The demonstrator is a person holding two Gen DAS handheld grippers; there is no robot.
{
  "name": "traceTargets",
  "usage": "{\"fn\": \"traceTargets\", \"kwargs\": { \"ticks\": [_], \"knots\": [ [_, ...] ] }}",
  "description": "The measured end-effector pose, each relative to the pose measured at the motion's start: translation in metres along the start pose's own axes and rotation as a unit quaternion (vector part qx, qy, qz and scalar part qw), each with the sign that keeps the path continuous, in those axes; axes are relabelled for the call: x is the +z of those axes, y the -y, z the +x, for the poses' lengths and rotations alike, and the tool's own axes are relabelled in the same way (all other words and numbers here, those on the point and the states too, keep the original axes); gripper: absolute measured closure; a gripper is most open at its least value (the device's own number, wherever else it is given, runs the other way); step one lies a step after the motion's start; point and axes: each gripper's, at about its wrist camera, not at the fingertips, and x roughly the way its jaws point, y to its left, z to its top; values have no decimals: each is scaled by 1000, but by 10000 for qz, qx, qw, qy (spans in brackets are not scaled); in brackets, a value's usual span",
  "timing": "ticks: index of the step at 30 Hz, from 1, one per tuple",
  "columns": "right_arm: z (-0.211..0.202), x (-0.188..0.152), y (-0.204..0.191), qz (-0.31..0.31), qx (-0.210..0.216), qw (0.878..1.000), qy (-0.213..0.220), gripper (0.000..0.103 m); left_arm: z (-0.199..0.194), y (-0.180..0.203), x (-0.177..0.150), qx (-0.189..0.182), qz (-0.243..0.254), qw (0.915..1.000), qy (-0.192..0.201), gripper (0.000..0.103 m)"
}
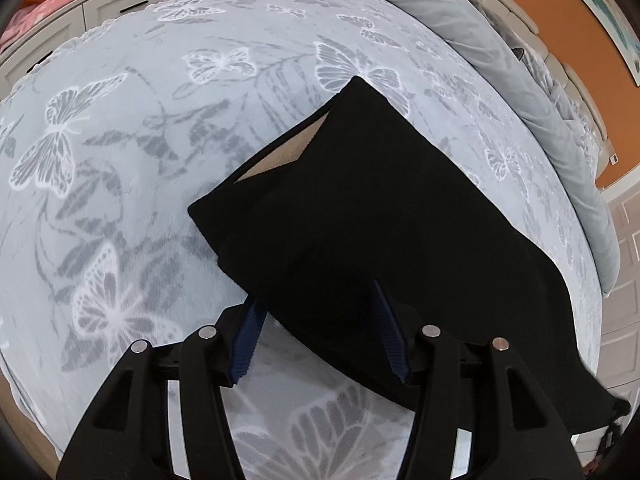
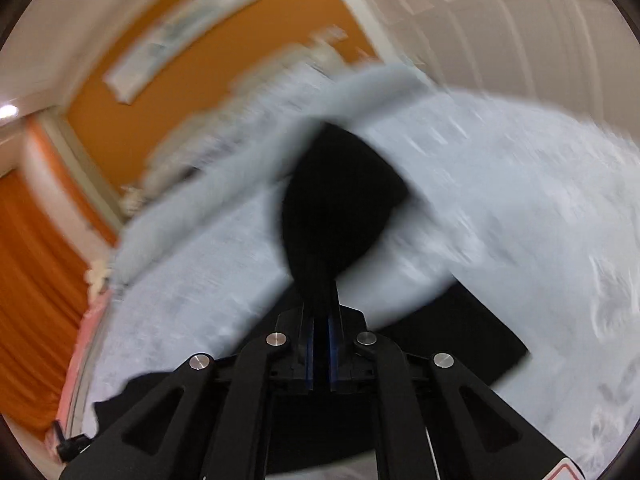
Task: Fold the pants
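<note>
On a pale blue butterfly-print bedspread [image 1: 140, 152], the right gripper [image 2: 321, 304] clamps black fabric pants [image 1: 360, 220] mid-fold while the left gripper [image 1: 316, 312] stands apart, likely regripping next.

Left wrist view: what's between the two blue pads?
The edge of the black pants crosses the gap at the tips; nearer the camera only the butterfly blanket shows. The left gripper has its jaws open, not pressing the cloth.

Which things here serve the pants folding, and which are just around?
In use: pants; left tool, open over them; right tool, shut on black cloth.
Around: butterfly blanket; grey duvet; wall picture; orange curtain.
</note>
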Motion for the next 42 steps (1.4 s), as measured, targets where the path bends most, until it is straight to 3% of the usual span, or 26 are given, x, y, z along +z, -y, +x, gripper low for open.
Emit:
{"fn": "traceTargets", "kwargs": {
  "ticks": [3,5,8,10,12,13,14,15,17,18,20,21,23,24,25,26,27,29,32,33,35,38,41,42],
  "knots": [
    [54,-31,68,811,-803,9870,-1133,98,1,1,-1,-29,23,10000,0,41],
    [51,-34,73,821,-681,9886,-1062,98,2,2,-2,49,58,10000,-18,36],
    [34,-26,56,538,-647,9938,-728,81,4,-2,-3,13,-1,10000,-58,33],
    [36,-28,56,537,-613,9935,-790,61,5,-4,-2,-41,-81,9999,-71,32],
    [48,-30,62,683,-649,9905,-1006,63,7,-4,-1,-83,-103,9999,-73,31],
    [52,-32,62,665,-664,9901,-1040,91,7,-3,-1,-65,-56,9999,-61,32],
    [52,-31,61,632,-675,9899,-1071,97,7,-1,-1,-5,49,10000,-25,50],
    [48,-27,56,677,-597,9907,-1022,98,3,0,0,-11,134,9999,19,59],
    [25,-15,45,593,-293,9953,-704,99,-9,-5,5,-258,-5,9996,132,67],
    [23,-15,42,472,-363,9959,-683,98,-12,-10,8,-224,-72,9995,217,68],
    [31,-22,49,195,-1082,9900,-887,77,-10,-22,15,-164,-191,9993,284,65],
    [37,-28,57,213,-1422,9836,-1089,73,-6,-32,18,-278,-291,9990,194,65],
    [32,-33,62,219,-1408,9833,-1133,74,-8,-48,19,-621,-568,9964,63,65],
    [25,-32,60,158,-1455,9830,-1108,67,-13,-52,18,-695,-670,9953,109,55],
    [15,-32,57,96,-1518,9832,-1014,54,-24,-58,17,-727,-831,9935,262,47],
    [8,-32,55,99,-1509,9842,-917,46,-30,-62,16,-794,-945,9917,371,26],
    [1,-33,54,143,-1438,9860,-836,38,-34,-65,16,-883,-1057,9894,454,12],
    [1,-34,58,290,-1294,9866,-952,34,-30,-68,14,-967,-1220,9869,433,10],
    [16,-46,64,618,-1016,9833,-1375,33,1,-63,12,-947,-1266,9874,-48,10],
    [24,-50,65,704,-957,9812,-1519,32,5,-58,12,-763,-1188,9900,5,8],
    [27,-53,59,675,-944,9832,-1410,24,5,-38,14,-531,-812,9951,189,7],
    [30,-56,55,730,-765,9860,-1291,21,13,-14,13,-596,-518,9967,199,17],
    [40,-51,53,694,-704,9896,-1047,23,21,1,16,-260,-296,9989,269,43],
    [44,-49,52,646,-676,9910,-960,38,22,2,17,-234,-336,9987,312,62]
  ]
}}
